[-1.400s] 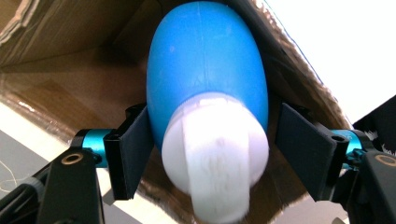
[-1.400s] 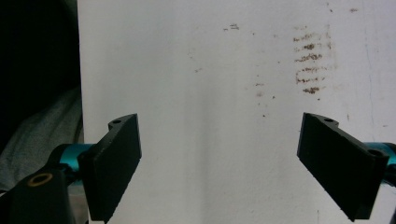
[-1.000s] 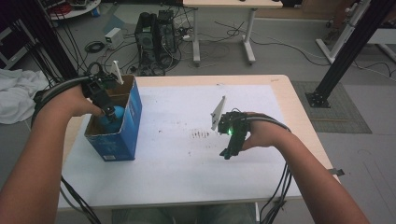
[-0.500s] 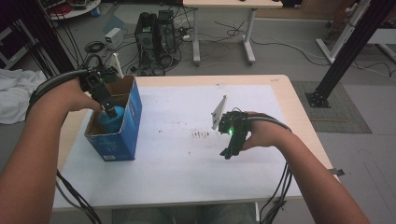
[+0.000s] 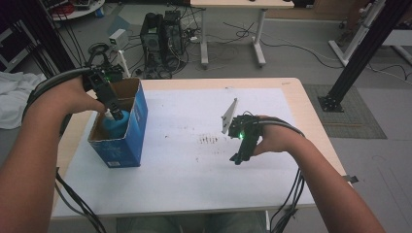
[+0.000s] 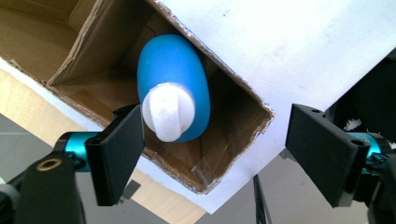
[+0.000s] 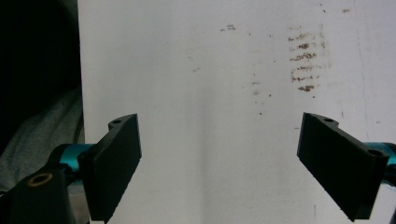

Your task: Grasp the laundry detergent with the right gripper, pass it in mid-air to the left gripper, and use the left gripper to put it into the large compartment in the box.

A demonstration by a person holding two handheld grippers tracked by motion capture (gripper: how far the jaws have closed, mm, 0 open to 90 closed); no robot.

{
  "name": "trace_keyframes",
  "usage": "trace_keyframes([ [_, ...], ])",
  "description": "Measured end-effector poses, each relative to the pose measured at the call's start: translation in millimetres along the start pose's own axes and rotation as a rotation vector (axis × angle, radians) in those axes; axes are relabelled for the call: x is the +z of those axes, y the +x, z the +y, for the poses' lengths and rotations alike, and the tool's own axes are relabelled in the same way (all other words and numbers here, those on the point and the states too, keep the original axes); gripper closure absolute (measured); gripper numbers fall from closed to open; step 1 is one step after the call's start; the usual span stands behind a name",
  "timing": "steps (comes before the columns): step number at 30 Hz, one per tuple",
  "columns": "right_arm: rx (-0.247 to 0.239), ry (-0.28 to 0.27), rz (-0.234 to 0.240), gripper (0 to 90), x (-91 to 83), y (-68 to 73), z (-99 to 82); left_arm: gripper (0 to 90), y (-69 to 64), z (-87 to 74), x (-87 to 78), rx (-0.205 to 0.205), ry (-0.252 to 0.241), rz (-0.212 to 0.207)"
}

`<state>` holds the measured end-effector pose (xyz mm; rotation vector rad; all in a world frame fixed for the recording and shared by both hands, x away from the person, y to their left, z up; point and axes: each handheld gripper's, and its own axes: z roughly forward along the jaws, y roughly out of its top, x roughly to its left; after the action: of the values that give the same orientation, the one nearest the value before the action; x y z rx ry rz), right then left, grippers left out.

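Observation:
A blue bottle with a white cap lies inside an open cardboard box with blue outer walls at the table's left. My left gripper hangs over the box mouth. Its jaws have just been opening, and the left gripper is now open: the cap sits just inside the left-hand jaw and no pad presses on it. My right gripper hovers over the white sheet right of the middle. The right gripper stands open with nothing but sheet between its jaws.
Dark smudges mark the white sheet near the middle. On the floor beyond the table stand computer towers and a second table's legs. A black frame post rises at the right, and white cloth lies at the left.
My left gripper has risen a little out of the box and its jaws have spread, leaving the blue bottle inside. The right hand has stayed where it was.

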<state>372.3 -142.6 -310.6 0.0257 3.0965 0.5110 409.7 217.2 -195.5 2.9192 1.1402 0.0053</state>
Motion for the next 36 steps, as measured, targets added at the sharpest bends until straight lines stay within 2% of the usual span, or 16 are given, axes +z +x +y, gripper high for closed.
trace_keyframes([
  [3, 0.002, 0.001, -0.002, 12.9, -0.7, 0.0, -0.2, 17.8, -4.4, 1.4, -1.8, 0.013, -0.014, 0.005],
  [9, 0.004, -0.006, -0.003, 12.9, -2.2, 0.4, -0.5, 15.8, -14.7, 7.0, -8.0, 0.073, -0.005, 0.006],
  [11, 0.009, 0.001, -0.008, 12.9, -3.4, 0.9, -0.8, 15.6, -17.5, 10.3, -10.7, 0.111, 0.007, 0.012],
  [16, 0.013, 0.008, -0.012, 12.9, -6.2, 1.6, -2.0, 15.6, -27.8, 17.9, -10.4, 0.148, 0.001, 0.013],
  [18, 0.013, 0.016, -0.013, 12.9, -8.7, 2.0, -2.7, 15.6, -30.9, 21.4, -10.2, 0.188, 0.015, 0.002],
  [21, 0.02, 0.012, -0.028, 12.9, -12.3, 1.3, -4.3, 15.6, -36.8, 25.9, -7.4, 0.229, 0.009, 0.006],
  [22, 0.026, 0.014, -0.025, 12.9, -14.4, 1.1, -4.7, 15.6, -37.7, 28.1, -7.5, 0.253, 0.02, 0.005],
  [27, 0.04, 0.023, -0.042, 12.9, -22.4, 1.1, -6.3, 15.6, -45.3, 37.1, -8.7, 0.316, 0.012, 0.015],
  [31, 0.052, 0.028, -0.049, 12.9, -27.0, 1.1, -7.6, 15.6, -57.5, 45.9, -10.1, 0.381, -0.003, 0.005],
  [32, 0.053, 0.031, -0.054, 12.9, -28.5, 0.8, -8.2, 15.7, -60.2, 48.6, -10.5, 0.409, 0.003, 0.007],
  [33, 0.058, 0.036, -0.05, 12.9, -29.8, 0.7, -8.7, 15.6, -63.9, 50.5, -9.4, 0.408, -0.006, 0.0],
  [36, 0.066, 0.044, -0.05, 12.9, -29.9, 0.6, -10.8, 15.6, -72.5, 57.1, -7.2, 0.451, 0.006, -0.006],
])
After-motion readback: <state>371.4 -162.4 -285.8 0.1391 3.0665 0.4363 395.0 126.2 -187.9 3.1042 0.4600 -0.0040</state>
